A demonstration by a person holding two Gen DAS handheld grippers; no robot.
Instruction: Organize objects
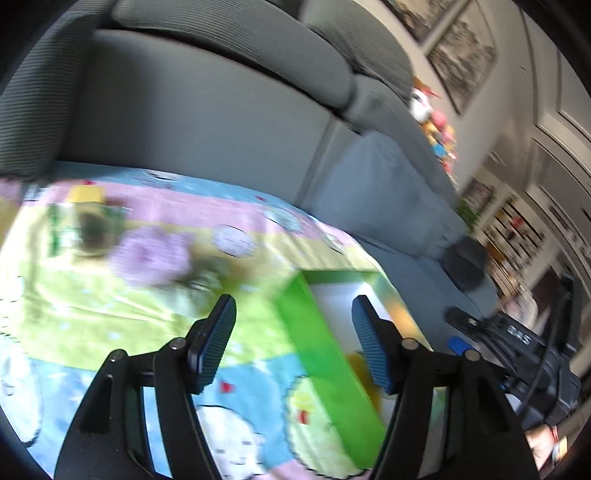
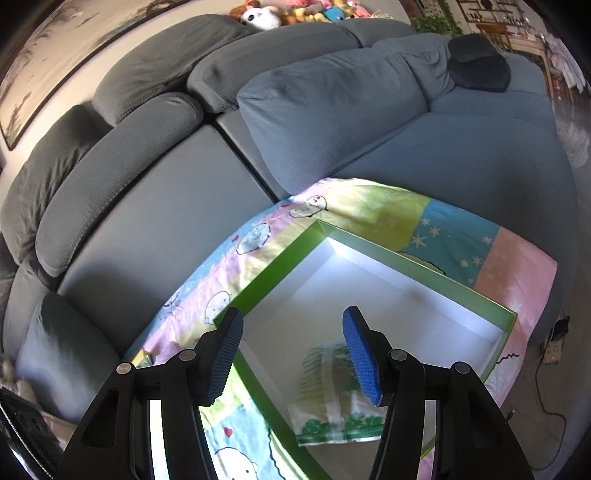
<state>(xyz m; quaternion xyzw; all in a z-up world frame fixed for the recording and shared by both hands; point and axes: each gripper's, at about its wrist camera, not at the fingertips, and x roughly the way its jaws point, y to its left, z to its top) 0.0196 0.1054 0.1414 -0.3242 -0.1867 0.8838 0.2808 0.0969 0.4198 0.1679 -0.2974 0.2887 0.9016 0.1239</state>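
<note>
A green box with a white inside (image 1: 325, 350) (image 2: 280, 266) lies open on a patterned cloth (image 1: 110, 314) (image 2: 436, 218). In the right wrist view a clear packet with green print (image 2: 328, 398) lies in the box, just below my open, empty right gripper (image 2: 291, 354). In the left wrist view my left gripper (image 1: 293, 339) is open and empty over the box's left wall; something yellow (image 1: 358, 362) shows inside the box. Farther left on the cloth lie a blurred purple object (image 1: 151, 254), a green packet (image 1: 85, 229) and a yellow item (image 1: 86, 194).
A grey sofa (image 1: 207, 110) (image 2: 155, 192) runs along the far edge of the cloth, with a blue-grey cushion (image 2: 332, 110) and a dark pillow (image 2: 476, 70). Plush toys (image 2: 291, 13) sit on the sofa back. The other gripper's body (image 1: 517, 350) shows at the right of the left wrist view.
</note>
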